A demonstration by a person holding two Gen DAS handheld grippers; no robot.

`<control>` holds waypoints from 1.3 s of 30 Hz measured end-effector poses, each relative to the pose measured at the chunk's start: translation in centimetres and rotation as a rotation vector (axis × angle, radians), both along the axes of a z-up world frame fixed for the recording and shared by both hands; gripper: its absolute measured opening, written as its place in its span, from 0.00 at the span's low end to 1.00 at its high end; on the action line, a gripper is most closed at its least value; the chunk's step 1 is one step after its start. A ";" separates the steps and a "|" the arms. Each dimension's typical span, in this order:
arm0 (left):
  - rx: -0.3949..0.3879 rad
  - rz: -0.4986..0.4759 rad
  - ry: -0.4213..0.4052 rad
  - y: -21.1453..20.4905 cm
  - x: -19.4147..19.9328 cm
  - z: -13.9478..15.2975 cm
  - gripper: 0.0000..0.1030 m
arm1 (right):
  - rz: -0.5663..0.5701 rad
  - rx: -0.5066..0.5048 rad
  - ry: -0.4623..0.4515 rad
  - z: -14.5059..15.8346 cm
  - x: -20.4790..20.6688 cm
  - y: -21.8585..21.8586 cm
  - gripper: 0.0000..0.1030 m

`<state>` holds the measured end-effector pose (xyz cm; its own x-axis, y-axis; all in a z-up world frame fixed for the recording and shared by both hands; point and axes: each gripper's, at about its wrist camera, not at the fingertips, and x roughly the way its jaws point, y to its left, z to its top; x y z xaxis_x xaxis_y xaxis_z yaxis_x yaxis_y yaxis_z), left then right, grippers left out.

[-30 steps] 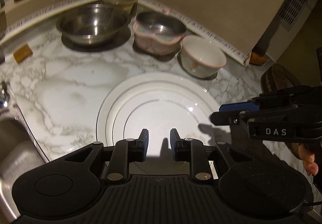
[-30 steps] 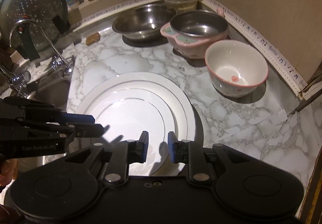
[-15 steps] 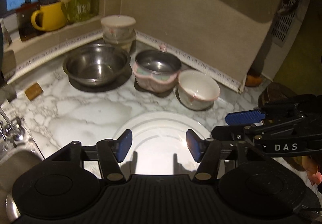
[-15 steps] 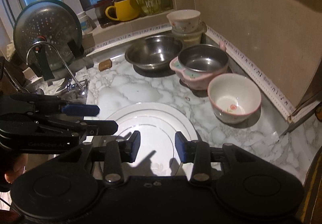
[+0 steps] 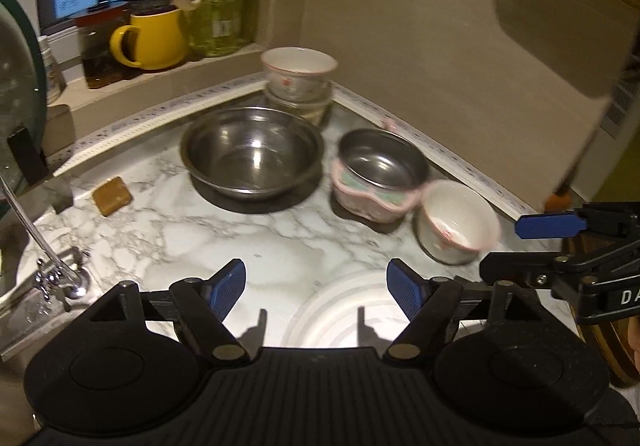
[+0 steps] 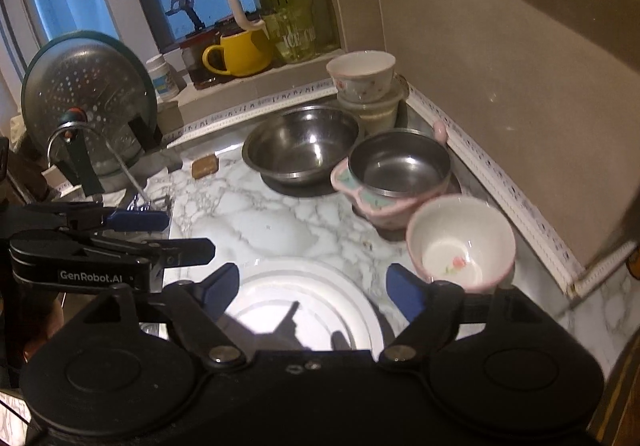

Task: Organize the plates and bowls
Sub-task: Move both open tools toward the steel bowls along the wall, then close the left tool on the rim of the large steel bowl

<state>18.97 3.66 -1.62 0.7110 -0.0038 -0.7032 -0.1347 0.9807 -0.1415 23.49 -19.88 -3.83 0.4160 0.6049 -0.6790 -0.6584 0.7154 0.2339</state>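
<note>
Here, left gripper (image 5: 316,290): jaws just opened wide, nothing between | right gripper (image 6: 314,288): likewise, released | white plate (image 6: 320,286): flat on counter, directly under both | white bowl (image 6: 460,242): ahead and right, nearest the right gripper, likely next.

Each camera sat just behind its own fingers and looked forward and steeply down over the marble counter (image 5: 168,221) toward the wall corner. The left view stood nearer the sink side, with the right gripper (image 5: 532,246) crossing its right edge. The right view faced the same corner from further right, with the left gripper (image 6: 180,234) at its left edge. Both views shared the plate (image 5: 340,310), the steel bowl (image 5: 252,153), the pink bowl (image 6: 394,177), the white bowl (image 6: 460,242) and the yellow mug (image 6: 240,53).
</note>
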 end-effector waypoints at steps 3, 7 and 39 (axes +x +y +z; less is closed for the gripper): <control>-0.015 0.035 -0.012 1.6 1.1 0.2 0.79 | 0.006 0.005 0.001 0.3 1.6 1.2 0.84; -0.042 0.097 -0.029 3.6 3.1 0.3 0.93 | 0.022 0.005 -0.012 0.6 3.8 3.0 0.90; -0.006 0.304 0.152 10.5 19.8 -6.7 0.99 | -0.051 -0.146 0.103 -6.8 23.3 17.2 0.79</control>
